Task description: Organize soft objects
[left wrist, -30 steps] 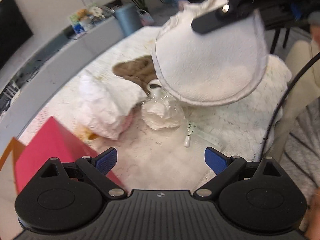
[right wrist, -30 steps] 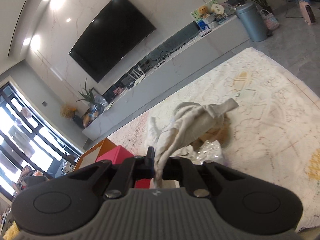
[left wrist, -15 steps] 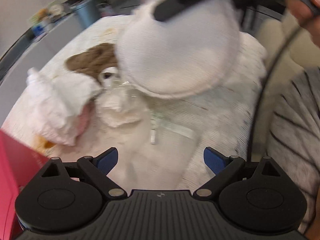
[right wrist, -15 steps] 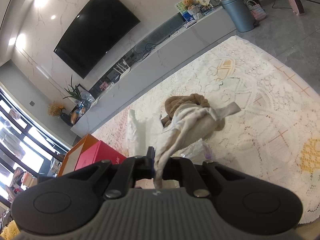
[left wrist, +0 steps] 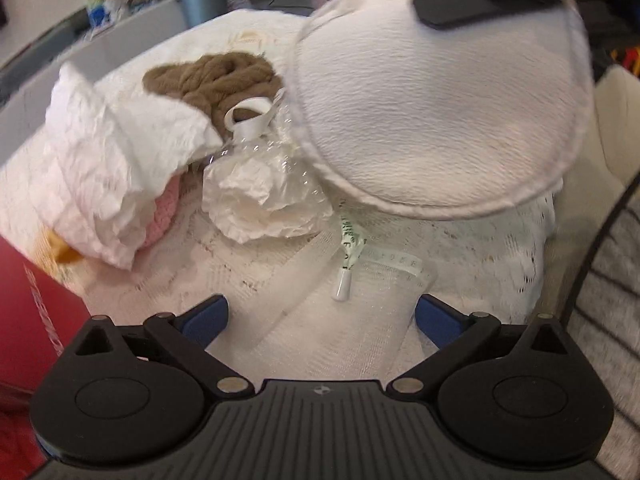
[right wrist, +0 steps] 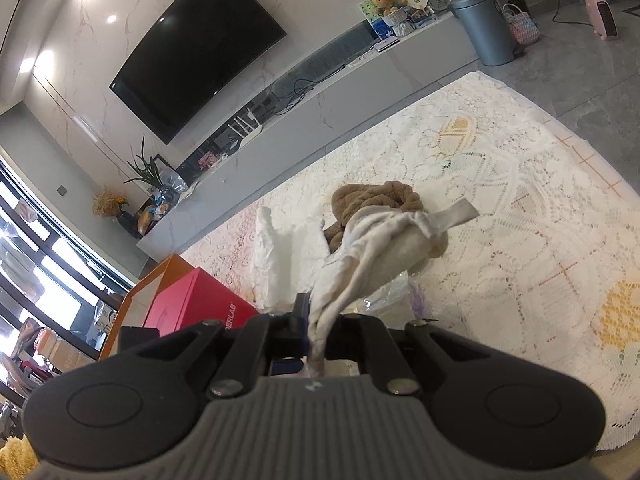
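Jaws of my right gripper [right wrist: 316, 332] pinch the bunched edge of a white round fleece pad [left wrist: 440, 100] – light and floppy, so it sags above the lace-covered desk [left wrist: 460, 264]. Left gripper [left wrist: 322, 316] jaws gape wide, empty – I'd take the sagging lower rim.

Big curved black TV [right wrist: 198, 50] mounted on a marble wall, with a long low grey console [right wrist: 320, 92] running under it. Far end of the console has a teddy bear [right wrist: 385, 1] and some clutter, and a blue-grey bin [right wrist: 482, 26] stands on the floor just right of it. A pink heater [right wrist: 602, 20] sits farther right on the grey tiles. A potted plant [right wrist: 146, 170] is down the left end. A red box [right wrist: 192, 304] lies near the lace rug's [right wrist: 520, 184] left edge.
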Demonstrator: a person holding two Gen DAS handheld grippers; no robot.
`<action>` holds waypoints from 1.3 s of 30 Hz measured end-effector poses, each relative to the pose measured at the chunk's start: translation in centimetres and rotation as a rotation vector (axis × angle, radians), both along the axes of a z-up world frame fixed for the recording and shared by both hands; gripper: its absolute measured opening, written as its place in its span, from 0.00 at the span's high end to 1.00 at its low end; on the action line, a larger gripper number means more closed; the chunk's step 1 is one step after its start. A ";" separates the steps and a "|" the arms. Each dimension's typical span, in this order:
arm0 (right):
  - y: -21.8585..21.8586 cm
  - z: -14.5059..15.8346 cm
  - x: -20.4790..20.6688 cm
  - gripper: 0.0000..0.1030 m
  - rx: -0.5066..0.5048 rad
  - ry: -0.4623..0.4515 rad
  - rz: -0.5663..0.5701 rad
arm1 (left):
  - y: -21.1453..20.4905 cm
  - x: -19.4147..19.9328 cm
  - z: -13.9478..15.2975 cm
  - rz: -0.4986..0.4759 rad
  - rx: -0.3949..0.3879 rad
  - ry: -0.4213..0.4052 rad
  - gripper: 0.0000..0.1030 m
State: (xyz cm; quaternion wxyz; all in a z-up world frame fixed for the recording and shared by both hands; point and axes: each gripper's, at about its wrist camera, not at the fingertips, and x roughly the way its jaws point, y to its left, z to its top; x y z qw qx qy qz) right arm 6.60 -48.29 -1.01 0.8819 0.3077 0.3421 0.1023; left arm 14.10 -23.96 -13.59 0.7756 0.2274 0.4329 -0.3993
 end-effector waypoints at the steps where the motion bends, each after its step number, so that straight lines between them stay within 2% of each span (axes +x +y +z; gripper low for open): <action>1: -0.1 0.0 0.0 0.97 0.002 0.003 -0.004 | 0.1 -0.2 0.0 -0.006 -0.004 -0.007 0.00; 3: -0.2 -0.1 -0.1 0.97 0.004 0.006 -0.010 | 0.5 -0.3 0.2 -0.020 -0.023 0.002 0.00; 4: -0.3 -0.2 -0.1 0.97 0.005 0.007 -0.010 | 0.5 -0.4 0.3 -0.018 -0.027 0.000 0.12; 5: -0.3 -0.2 -0.1 0.97 0.007 0.008 -0.010 | 0.6 -0.7 0.5 -0.011 -0.033 -0.011 0.18; 6: -0.3 -0.2 -0.1 0.97 0.008 0.008 -0.009 | 0.9 -1.0 0.8 -0.011 -0.043 -0.017 0.36; 7: -0.2 -0.2 -0.1 0.97 0.008 0.008 -0.007 | 0.9 -1.1 0.9 -0.010 -0.046 -0.024 0.48; 8: -0.1 -0.1 -0.1 0.97 0.008 0.007 -0.008 | 0.9 -1.5 1.4 -0.013 -0.051 -0.018 0.51; 10: -0.1 -0.1 -0.1 0.97 0.007 0.006 -0.014 | 1.0 -1.5 1.5 0.006 -0.062 -0.018 0.68; 12: -0.1 0.0 -0.1 0.97 0.005 0.004 -0.014 | 1.1 -1.5 1.6 0.031 -0.074 -0.021 0.77; 13: -0.2 0.0 -0.1 0.97 0.007 0.003 -0.014 | 1.3 -1.5 1.6 0.045 -0.084 -0.022 0.85; 16: -0.2 -0.1 -0.1 0.97 0.006 0.003 -0.016 | 1.8 -1.7 2.1 0.108 -0.115 -0.004 0.96; 21: -0.2 -0.2 0.0 0.97 0.008 0.007 -0.022 | 1.9 -2.6 3.4 0.119 -0.120 -0.097 0.97; 25: -0.2 -0.1 -0.1 0.96 0.011 0.001 -0.024 | 2.6 -2.6 4.6 0.104 -0.122 -0.027 0.97; 28: -0.3 0.0 -0.2 0.96 0.012 -0.001 -0.031 | 3.7 -3.0 5.7 0.142 -0.131 -0.007 0.97; 32: -0.4 0.1 -0.3 0.96 0.018 -0.006 -0.039 | 5.6 -3.6 7.5 0.169 -0.205 0.022 0.97; 36: -0.5 0.4 -0.5 0.96 0.016 -0.030 -0.049 | 6.9 -3.7 9.2 0.206 -0.245 0.040 0.97; 39: -0.2 1.0 -0.7 0.96 -0.012 -0.051 -0.051 | 7.9 -3.6 10.7 0.230 -0.318 0.049 0.97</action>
